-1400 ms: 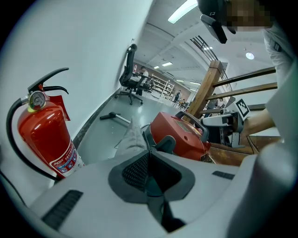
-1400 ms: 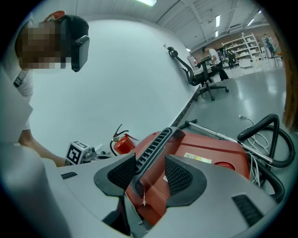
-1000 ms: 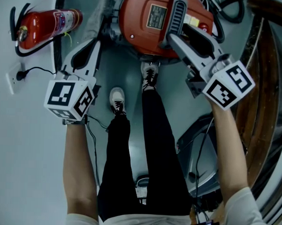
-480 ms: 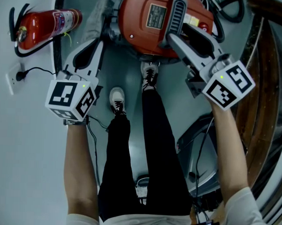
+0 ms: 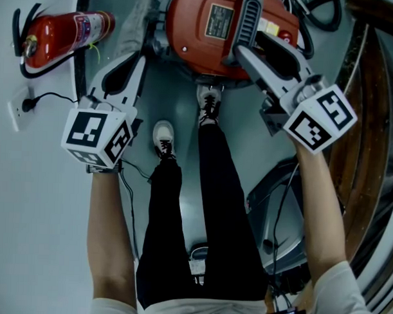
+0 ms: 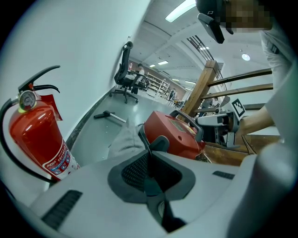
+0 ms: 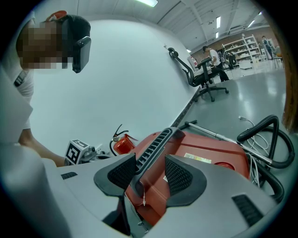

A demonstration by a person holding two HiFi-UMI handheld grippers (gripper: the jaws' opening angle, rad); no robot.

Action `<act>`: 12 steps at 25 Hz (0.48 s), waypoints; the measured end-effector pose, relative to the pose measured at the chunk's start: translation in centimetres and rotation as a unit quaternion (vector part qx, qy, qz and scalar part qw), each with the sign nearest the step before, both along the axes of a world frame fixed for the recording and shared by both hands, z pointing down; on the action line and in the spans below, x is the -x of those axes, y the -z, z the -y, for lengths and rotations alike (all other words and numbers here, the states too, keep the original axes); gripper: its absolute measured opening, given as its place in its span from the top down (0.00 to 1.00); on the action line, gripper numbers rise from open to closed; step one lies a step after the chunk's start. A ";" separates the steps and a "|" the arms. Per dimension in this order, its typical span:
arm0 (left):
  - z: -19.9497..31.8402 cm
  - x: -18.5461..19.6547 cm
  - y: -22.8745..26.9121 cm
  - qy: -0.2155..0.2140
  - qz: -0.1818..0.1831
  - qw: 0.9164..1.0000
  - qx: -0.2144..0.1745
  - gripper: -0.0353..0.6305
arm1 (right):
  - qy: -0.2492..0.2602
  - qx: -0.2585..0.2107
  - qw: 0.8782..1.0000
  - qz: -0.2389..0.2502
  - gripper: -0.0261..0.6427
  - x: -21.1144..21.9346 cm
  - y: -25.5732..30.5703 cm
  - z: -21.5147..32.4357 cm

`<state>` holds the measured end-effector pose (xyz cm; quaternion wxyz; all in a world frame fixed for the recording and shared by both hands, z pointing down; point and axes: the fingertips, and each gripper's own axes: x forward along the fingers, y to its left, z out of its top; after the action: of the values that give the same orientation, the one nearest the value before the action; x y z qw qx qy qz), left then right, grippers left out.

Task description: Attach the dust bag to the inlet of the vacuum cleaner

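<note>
Left tool [image 6: 149, 155]: clenched on the grey dust bag [image 6: 125, 139], which trails ahead of its tips.
Right tool [image 7: 150, 174]: jaws apart, straddling the vacuum cleaner [image 7: 205, 153] handle [image 7: 153, 146].

No print can be read

The vacuum cleaner [image 5: 188, 30] bears a label [image 5: 218, 22], top middle of the head view, too small; the fire extinguisher [image 6: 35, 135] bears a sticker [image 6: 58, 160], lower left, blurred.

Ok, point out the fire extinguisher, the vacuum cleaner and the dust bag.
fire extinguisher [image 5: 64, 31]: head view, red cylinder body.
vacuum cleaner [image 5: 186, 35]: head view, red top cover.
dust bag [image 6: 124, 139]: left gripper view, grey cloth.
</note>
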<state>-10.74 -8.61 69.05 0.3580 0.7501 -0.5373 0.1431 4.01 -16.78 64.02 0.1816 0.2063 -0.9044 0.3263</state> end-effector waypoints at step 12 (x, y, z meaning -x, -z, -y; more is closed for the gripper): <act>-0.4 -0.2 0.0 0.013 0.069 0.997 0.014 0.91 | -0.004 -0.001 1.000 0.001 0.66 -0.1 -0.1 0.0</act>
<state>-10.52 -8.22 69.09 0.3323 0.7264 -0.5685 0.1968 4.14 -16.74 64.11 0.1798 0.2094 -0.9040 0.3265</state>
